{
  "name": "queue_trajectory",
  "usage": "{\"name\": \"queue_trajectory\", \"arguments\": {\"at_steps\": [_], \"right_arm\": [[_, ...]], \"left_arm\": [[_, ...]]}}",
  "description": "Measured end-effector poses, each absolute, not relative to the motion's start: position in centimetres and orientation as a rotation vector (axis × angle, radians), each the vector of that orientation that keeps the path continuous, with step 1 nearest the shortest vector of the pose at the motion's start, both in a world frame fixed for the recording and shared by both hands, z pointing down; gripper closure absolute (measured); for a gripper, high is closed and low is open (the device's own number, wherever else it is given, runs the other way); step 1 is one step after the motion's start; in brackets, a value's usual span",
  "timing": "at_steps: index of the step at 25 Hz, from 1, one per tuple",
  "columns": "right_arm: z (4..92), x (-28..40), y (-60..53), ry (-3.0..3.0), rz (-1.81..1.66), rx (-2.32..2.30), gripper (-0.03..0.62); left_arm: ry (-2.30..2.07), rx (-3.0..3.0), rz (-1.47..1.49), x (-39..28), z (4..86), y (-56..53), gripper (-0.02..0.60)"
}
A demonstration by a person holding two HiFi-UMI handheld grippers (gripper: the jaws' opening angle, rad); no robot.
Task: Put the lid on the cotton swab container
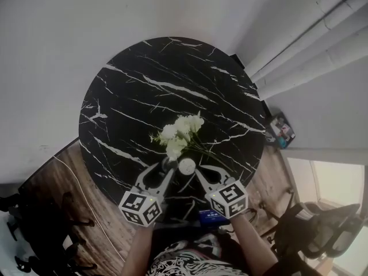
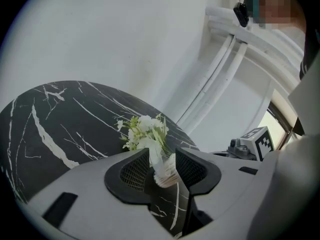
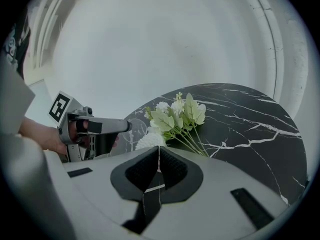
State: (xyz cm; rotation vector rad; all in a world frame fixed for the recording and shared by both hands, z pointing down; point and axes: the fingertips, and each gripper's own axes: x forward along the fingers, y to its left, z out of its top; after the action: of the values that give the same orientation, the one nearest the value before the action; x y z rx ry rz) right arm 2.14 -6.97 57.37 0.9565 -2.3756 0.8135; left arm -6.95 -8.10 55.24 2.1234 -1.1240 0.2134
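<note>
Over the near edge of the black marble worktop [image 1: 144,96], both grippers angle inward toward each other, the left gripper [image 1: 168,167] with jaws clasping the cotton swab container [image 1: 186,166] beside white flowers [image 1: 181,132], the right gripper [image 1: 199,172] with jaws pressed together just beside it.

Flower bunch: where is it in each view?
Head view: flower bunch near the middle of the black table.
Left gripper view: flower bunch centre, above the jaws.
Right gripper view: flower bunch centre, slightly right.
Shared landmark: cotton swab container, right next to it.
</note>
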Motion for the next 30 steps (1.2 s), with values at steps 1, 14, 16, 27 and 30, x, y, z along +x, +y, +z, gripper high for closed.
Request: {"name": "queue_trajectory", "arguments": {"at_steps": [1,14,16,27,30], "right_arm": [[57.4,2.2,-7.0,-2.375,0.821,0.959,0.576],[57.4,2.2,-7.1,-2.38,0.844,0.969,0.576],[57.5,2.3,-7.1,-2.383,0.848,0.969,0.576],[58.1,2.3,-6.8,-2.348,0.847,0.964,0.576],[58.1,2.4,-6.9,-2.351,0.849,0.969,0.576]], "left_arm": [[-1.121,2.128,0.211,-6.9,55.1,-8.1,0.425],[-1.061,2.159,0.198,-5.4,54.3,-7.5,0.424],[-1.045,2.167,0.192,-4.9,54.2,-7.3,0.424],[-0.997,2.19,0.169,-4.0,53.6,-7.3,0.423],[-0.978,2.211,0.159,-3.7,53.3,-7.2,0.423]]}}
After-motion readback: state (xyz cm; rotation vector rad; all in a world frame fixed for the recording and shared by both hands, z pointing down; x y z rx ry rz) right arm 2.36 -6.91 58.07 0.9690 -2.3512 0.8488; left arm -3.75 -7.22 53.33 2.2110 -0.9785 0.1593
